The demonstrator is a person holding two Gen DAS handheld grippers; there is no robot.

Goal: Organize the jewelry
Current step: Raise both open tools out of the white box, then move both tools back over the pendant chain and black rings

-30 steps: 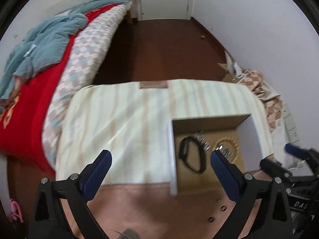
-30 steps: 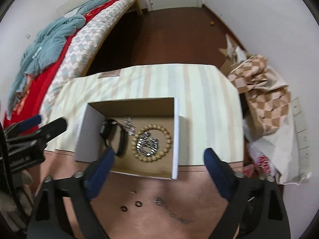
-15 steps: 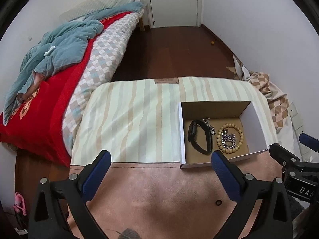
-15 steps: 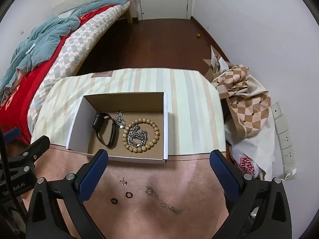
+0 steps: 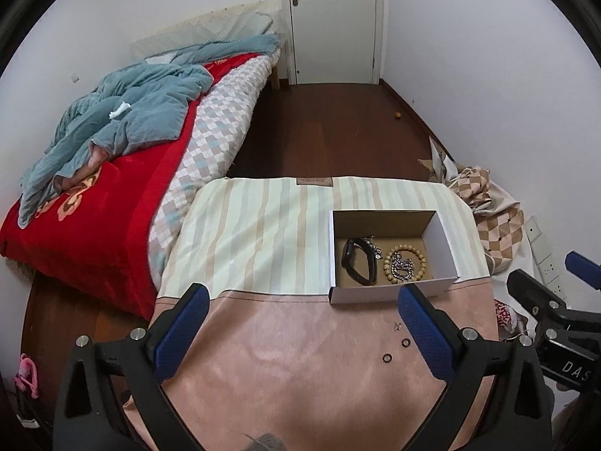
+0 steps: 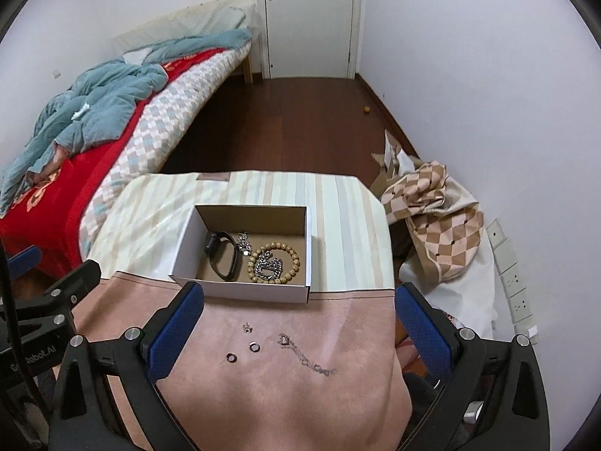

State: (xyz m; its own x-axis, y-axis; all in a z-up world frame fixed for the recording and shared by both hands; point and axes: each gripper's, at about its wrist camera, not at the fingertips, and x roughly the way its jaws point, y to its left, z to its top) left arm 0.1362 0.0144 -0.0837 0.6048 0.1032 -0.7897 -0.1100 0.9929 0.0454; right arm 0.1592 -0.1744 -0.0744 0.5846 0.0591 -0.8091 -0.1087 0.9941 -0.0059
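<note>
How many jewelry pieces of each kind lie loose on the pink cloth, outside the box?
Rings: 2
Earrings: 1
Chains: 1
Total: 4

We see white walls (image 5: 469,56), a closed white door (image 5: 334,22), dark wooden floor (image 5: 330,127), and a bed (image 5: 105,210) with a red blanket.

Open box (image 6: 240,289) holds bracelets; rings (image 6: 254,346) and chain (image 6: 306,359) lie outside
</note>
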